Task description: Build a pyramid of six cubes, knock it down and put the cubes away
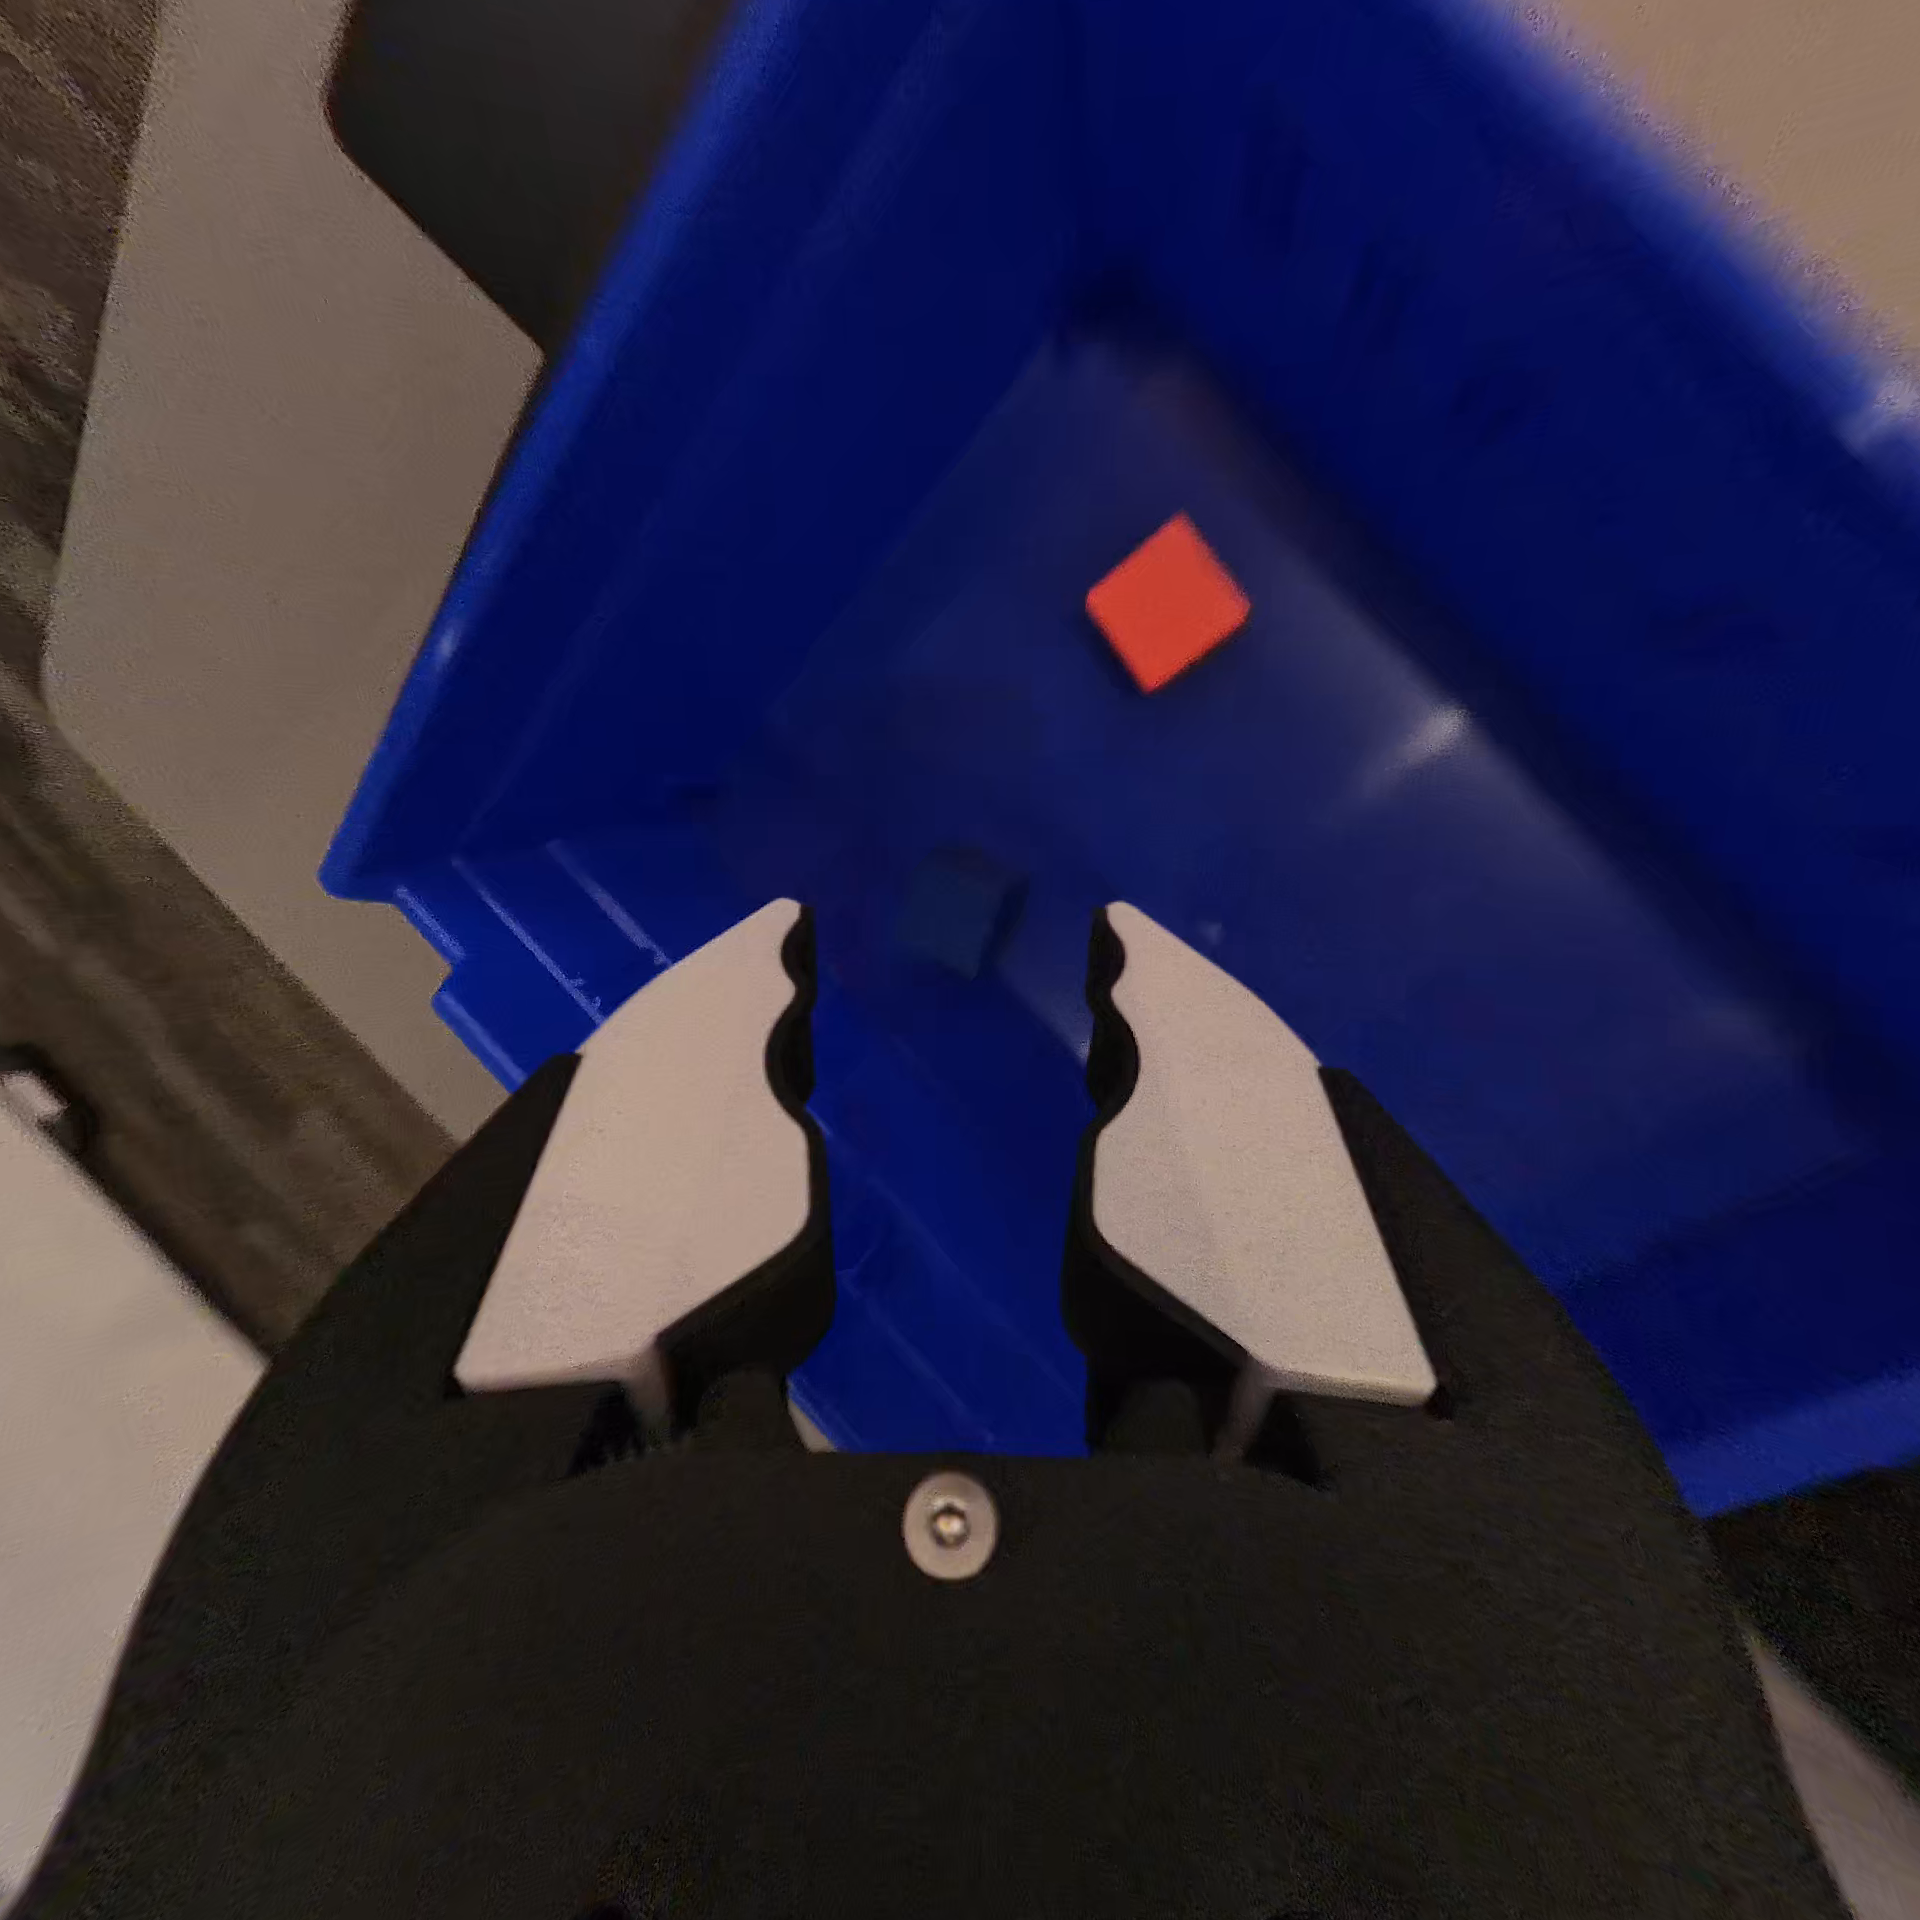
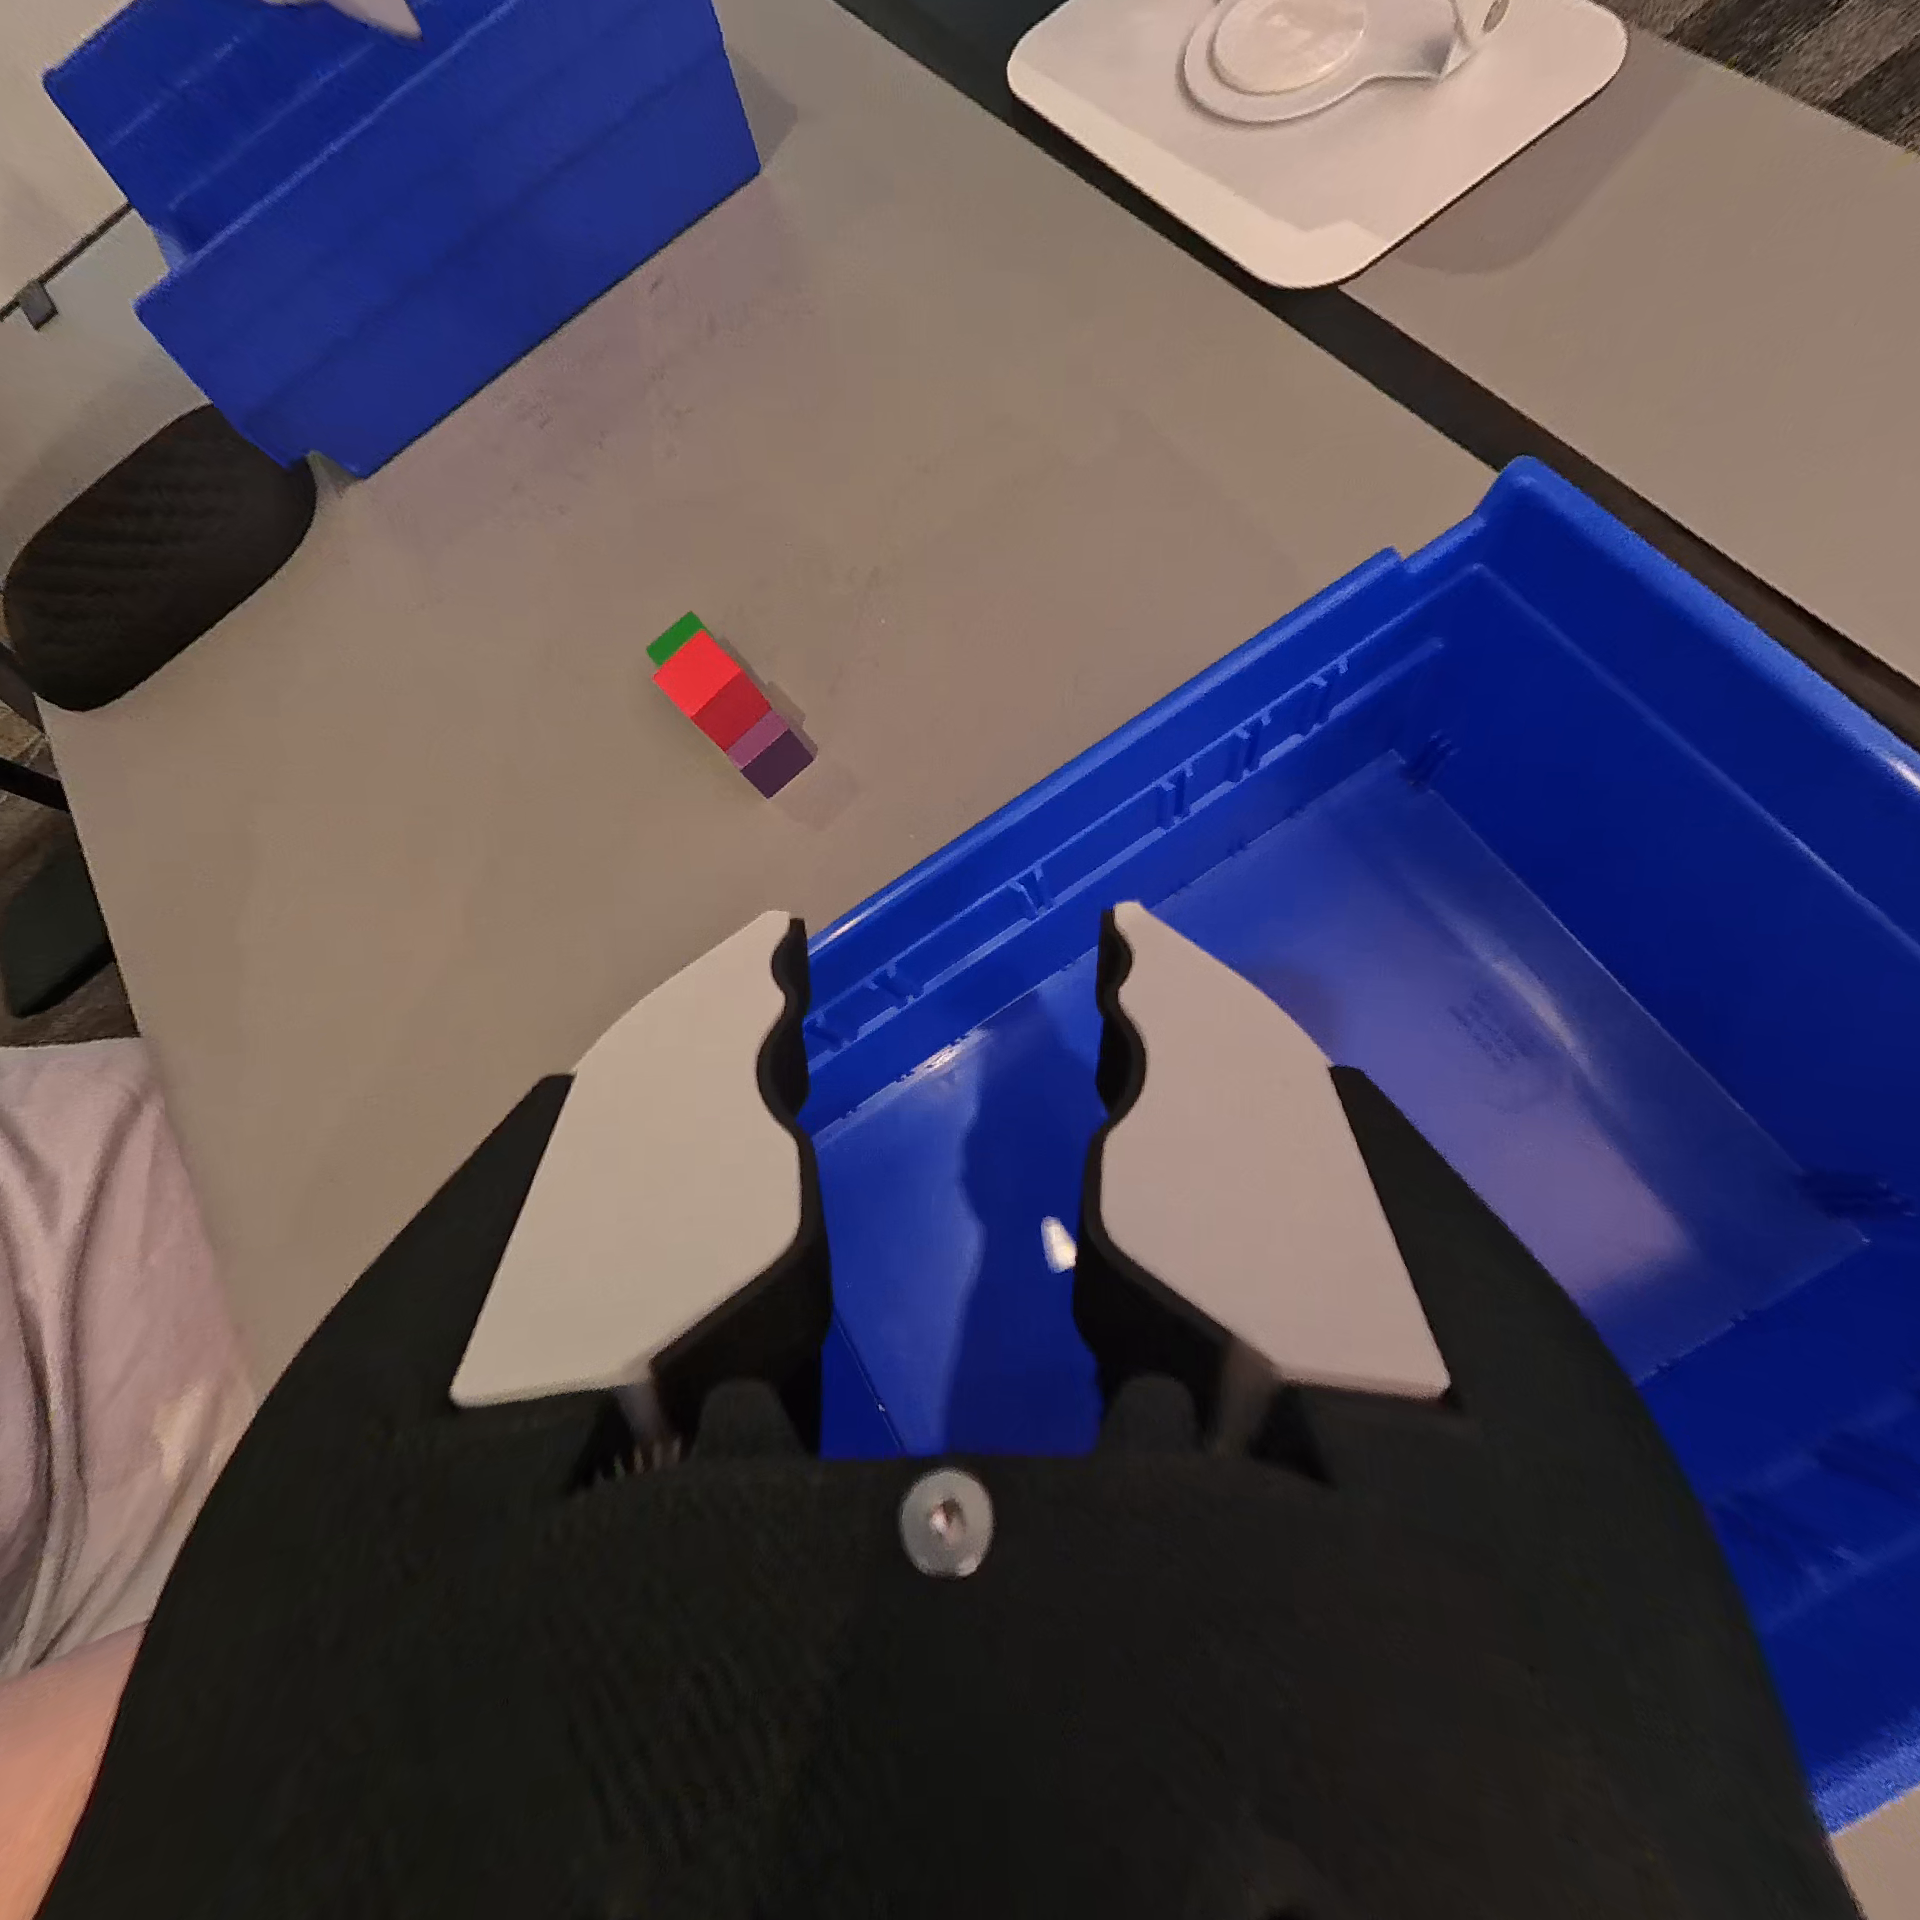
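Where the grey table (image 2: 935,436) lies bare between two blue bins, three cubes sit in a tight row: a green cube (image 2: 675,634) at the far end, a red cube (image 2: 707,686) touching it in the middle, and a purple cube (image 2: 774,753) touching the red one at the near end. Two more cubes rest on the floor of the left blue bin (image 1: 644,540), apart from each other: a second red cube (image 1: 1167,603) toward the middle, and a blue cube (image 1: 961,920) (hard to pick out against the bin's own colour) nearer the camera.

Above that bin hangs the left gripper (image 1: 951,935), its fingers spread with nothing between them; the blue cube shows in the gap but lies below on the bin floor. Over the near corner of the right blue bin (image 2: 1558,644) the right gripper (image 2: 951,935) is likewise spread and holds nothing, and no cube shows in the part of that bin in view.

Farther off, a pale tray (image 2: 1299,218) carries a clear glass vessel (image 2: 1309,52), and a black chair back (image 2: 145,561) stands at the table's left edge.
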{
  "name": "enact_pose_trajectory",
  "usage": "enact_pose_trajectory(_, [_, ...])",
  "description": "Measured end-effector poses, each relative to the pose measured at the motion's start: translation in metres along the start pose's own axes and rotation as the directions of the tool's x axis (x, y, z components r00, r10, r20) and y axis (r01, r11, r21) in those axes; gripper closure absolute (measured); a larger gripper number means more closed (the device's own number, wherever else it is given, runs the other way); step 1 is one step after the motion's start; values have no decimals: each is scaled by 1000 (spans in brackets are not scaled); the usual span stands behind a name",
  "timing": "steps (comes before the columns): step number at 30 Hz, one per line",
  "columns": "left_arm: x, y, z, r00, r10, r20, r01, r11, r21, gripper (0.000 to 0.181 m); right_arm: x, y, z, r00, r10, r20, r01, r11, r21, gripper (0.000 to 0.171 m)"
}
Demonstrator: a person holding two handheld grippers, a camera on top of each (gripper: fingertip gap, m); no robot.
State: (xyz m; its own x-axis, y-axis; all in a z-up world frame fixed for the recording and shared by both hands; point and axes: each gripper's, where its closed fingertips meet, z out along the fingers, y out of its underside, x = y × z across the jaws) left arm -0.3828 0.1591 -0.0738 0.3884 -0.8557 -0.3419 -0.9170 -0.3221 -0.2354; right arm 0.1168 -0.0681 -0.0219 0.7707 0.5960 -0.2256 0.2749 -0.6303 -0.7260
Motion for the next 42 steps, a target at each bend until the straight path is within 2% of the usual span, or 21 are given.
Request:
enact_pose_trajectory(4, [-2, 29, 34, 991, 135, 10, -132, 981, -139, 125, 0, 2, 4, 1000, 1, -1, -1, 1000, -20, 116])
enact_pose_trajectory(11, [0, 33, 63, 982, 186, -34, -189, 964, -189, 126, 2, 10, 12, 1000, -3, -4, 3, 997, -75, 116])
enact_pose_trajectory(12, [0, 34, 66, 982, 187, -39, -191, 960, -204, 128, 3, 10, 12, 1000, -2, -5, 1, 997, -76, 116])
enact_pose_trajectory(14, [0, 35, 69, 980, 194, -35, -196, 953, -232, 148, 3, 10, 13, 1000, 0, -6, 0, 997, -78, 116])
enact_pose_trajectory(17, [0, 34, 67, 977, 208, -40, -211, 940, -267, 150, 5, 12, 13, 1000, 6, -7, -6, 996, -84, 116])
enact_pose_trajectory(22, [-14, 14, 40, 975, 216, 56, -199, 955, -219, 153, 5, 12, 11, 1000, 8, -5, -8, 997, -74, 116])
enact_pose_trajectory(25, [-32, -9, 0, 961, 207, 181, -179, 971, -159, 153, 5, 10, 9, 1000, 5, -4, -5, 998, -62, 116])
enact_pose_trajectory(28, [-35, -45, -52, 949, 167, 267, -164, 986, -31, 154, 3, 8, 8, 1000, -1, -4, 1, 999, -52, 117])
enact_pose_trajectory(30, [-19, -79, -86, 953, 130, 273, -162, 982, 99, 154, 2, 7, 7, 1000, -6, -5, 6, 999, -48, 117])
enact_pose_trajectory(34, [61, -144, -132, 985, 109, 134, -150, 924, 351, 154, -2, 5, 5, 1000, -19, 0, 19, 999, -41, 117])
enact_pose_trajectory(39, [158, -179, -126, 971, 238, 32, -230, 882, 412, 154, -6, 2, 1, 999, -33, 9, 33, 999, -19, 117])
enact_pose_trajectory(42, [193, -191, -111, 958, 288, 6, -265, 872, 412, 154, -8, 1, -1, 999, -40, 18, 40, 999, -11, 117])
